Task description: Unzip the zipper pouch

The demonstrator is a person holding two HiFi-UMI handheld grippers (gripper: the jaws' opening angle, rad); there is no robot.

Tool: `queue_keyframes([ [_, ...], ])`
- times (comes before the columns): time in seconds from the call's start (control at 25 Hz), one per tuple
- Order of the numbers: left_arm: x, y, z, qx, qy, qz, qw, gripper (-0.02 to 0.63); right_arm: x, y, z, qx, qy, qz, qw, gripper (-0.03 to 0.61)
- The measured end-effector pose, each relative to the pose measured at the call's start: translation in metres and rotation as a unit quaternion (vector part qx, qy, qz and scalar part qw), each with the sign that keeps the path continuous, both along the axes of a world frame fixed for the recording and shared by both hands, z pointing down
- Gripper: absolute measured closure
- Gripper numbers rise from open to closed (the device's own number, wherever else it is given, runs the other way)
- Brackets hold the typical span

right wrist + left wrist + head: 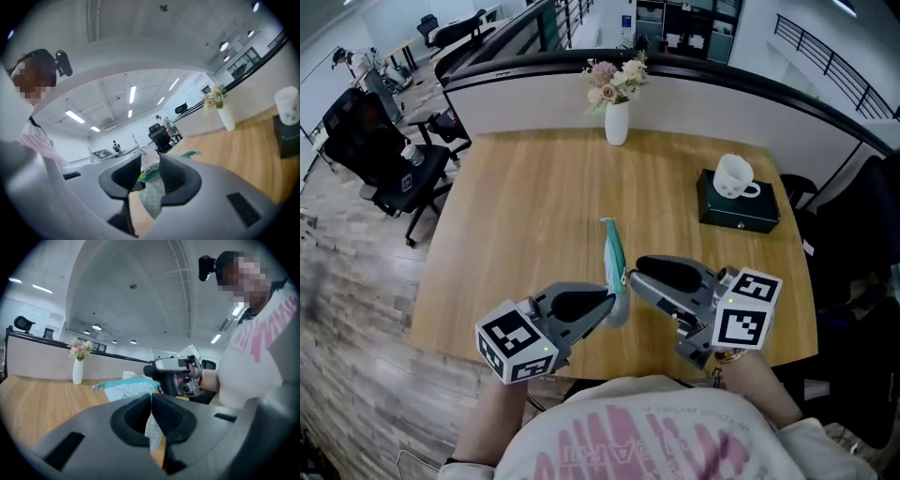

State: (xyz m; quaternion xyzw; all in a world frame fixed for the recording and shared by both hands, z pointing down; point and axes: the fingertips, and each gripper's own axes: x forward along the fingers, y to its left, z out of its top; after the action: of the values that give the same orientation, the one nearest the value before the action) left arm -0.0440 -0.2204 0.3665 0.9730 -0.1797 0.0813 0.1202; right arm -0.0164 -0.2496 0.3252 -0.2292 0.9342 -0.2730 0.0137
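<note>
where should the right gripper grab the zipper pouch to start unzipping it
Pinch the small tab at the near end of the teal zipper band, likely the pull, coming in from the right. The zipper pouch is held zipper-edge up with the left gripper shut on its fabric, and the right gripper has its open jaws straddling that tab.

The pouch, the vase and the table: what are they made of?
The pouch looks like soft cloth, pale with a teal zipper band; it hangs limp. The vase is likely glazed ceramic, white and smooth. The table is wood or wood-look laminate, with visible grain; I can't tell which.
</note>
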Motion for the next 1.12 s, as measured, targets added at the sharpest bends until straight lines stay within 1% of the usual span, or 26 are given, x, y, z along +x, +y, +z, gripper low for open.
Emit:
queue_keyframes([
  [0.08,-0.004,0.006,-0.009,0.015,0.001,0.016,0.9998,0.601,-0.011,0.004,-0.009,0.021,0.005,-0.047,0.999,0.415],
  [0.16,-0.007,0.011,-0.018,0.025,0.007,0.027,0.9993,0.601,-0.019,0.009,-0.015,0.039,0.003,-0.082,0.996,0.380],
  [0.24,-0.010,0.016,-0.027,0.032,0.017,0.030,0.9989,0.601,-0.025,0.015,-0.018,0.053,0.004,-0.111,0.992,0.377],
  [0.32,-0.013,0.017,-0.032,0.037,0.018,0.024,0.9989,0.601,-0.031,0.020,-0.017,0.061,0.009,-0.126,0.990,0.377],
  [0.4,-0.016,0.016,-0.032,0.040,0.011,0.014,0.9991,0.601,-0.036,0.021,-0.016,0.067,0.010,-0.127,0.990,0.416],
  [0.52,-0.020,0.016,-0.026,0.033,0.005,0.003,0.9994,0.601,-0.040,0.020,-0.014,0.074,0.016,-0.121,0.990,0.433],
  [0.6,-0.021,0.016,-0.022,0.026,0.002,-0.002,0.9997,0.601,-0.041,0.019,-0.011,0.084,0.029,-0.117,0.989,0.474],
  [0.68,-0.023,0.015,-0.017,0.019,0.001,-0.009,0.9998,0.601,-0.041,0.020,-0.008,0.089,0.042,-0.114,0.989,0.474],
  [0.92,-0.023,0.013,-0.010,0.000,0.005,-0.025,0.9997,0.601,-0.040,0.019,-0.004,0.098,0.056,-0.097,0.989,0.482],
  [0.96,-0.023,0.014,-0.009,-0.003,0.007,-0.025,0.9996,0.601,-0.039,0.019,-0.005,0.099,0.056,-0.094,0.989,0.526],
  [1.0,-0.023,0.014,-0.010,-0.006,0.011,-0.026,0.9996,0.601,-0.039,0.019,-0.006,0.101,0.055,-0.092,0.989,0.554],
  [1.12,-0.024,0.013,-0.013,-0.007,0.024,-0.028,0.9993,0.601,-0.039,0.021,-0.007,0.108,0.055,-0.092,0.988,0.560],
])
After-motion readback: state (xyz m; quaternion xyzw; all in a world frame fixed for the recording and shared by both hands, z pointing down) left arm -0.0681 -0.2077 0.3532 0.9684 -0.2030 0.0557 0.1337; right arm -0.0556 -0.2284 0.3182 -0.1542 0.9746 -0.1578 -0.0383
